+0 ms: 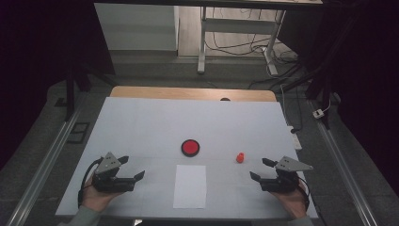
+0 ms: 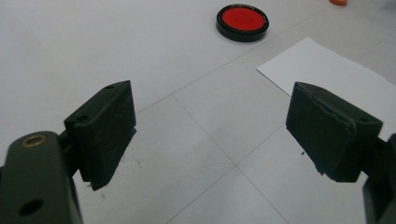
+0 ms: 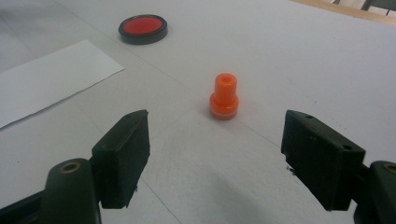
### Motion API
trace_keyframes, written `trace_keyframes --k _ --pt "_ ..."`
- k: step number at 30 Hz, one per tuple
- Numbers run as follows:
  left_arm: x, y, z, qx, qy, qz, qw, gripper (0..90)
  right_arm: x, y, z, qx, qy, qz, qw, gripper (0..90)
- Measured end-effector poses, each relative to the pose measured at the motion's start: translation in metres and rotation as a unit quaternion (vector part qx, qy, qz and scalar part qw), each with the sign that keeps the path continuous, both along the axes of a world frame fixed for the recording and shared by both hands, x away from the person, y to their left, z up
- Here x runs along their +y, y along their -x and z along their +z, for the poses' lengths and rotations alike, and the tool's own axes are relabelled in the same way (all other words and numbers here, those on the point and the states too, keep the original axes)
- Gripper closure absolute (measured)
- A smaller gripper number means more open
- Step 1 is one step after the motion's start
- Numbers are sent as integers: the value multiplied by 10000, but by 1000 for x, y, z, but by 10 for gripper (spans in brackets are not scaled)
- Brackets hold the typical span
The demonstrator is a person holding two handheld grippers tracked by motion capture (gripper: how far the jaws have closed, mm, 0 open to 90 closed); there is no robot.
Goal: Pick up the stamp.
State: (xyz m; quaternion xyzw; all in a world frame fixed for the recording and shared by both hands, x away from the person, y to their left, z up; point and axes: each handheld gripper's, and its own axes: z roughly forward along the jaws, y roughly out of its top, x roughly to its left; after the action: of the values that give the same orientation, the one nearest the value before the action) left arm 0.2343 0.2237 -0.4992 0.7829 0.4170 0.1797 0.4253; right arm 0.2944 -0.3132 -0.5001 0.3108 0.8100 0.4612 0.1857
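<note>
The orange stamp (image 3: 224, 96) was a small glossy plastic piece: round base, narrower cylindrical neck w/ a hollow top. It stood upright on the white table cover (image 1: 141, 122), just ahead of your right gripper (image 1: 262, 169) and roughly centred between its jaws in the right gripper view, not touching either. The ink pad (image 1: 190, 147) was a flat round dish, black rim w/ a red centre, sitting near the table's middle, well apart from the stamp. A plain white paper sheet (image 1: 190, 186), rectangular and matte, lay flat btwn your two hands at the near edge.

Your right hand (image 1: 292, 201) held its gripper low, jaws spread wide w/ nothing in them, pointing toward the table centre. Your left hand (image 1: 96, 197) did the same w/ the left gripper (image 1: 131, 167): jaws wide apart, empty, aimed toward the pad and the paper's corner. Jaw pads looked like matte black blocks, slightly scuffed.

Nothing lay btwn the right gripper and the stamp. Beyond the table: grey floor, cables, desk legs.
</note>
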Motion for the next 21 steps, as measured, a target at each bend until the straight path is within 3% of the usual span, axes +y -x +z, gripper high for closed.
trace_keyframes --k 11,21 --pt "-5 -5 0 -81 21 -160 9998 172 6 5 3 -30 62 -26 10000 252" --pt "-3 -7 -1 -56 47 -84 9999 173 11 1 13 -45 -21 -11 10000 260"
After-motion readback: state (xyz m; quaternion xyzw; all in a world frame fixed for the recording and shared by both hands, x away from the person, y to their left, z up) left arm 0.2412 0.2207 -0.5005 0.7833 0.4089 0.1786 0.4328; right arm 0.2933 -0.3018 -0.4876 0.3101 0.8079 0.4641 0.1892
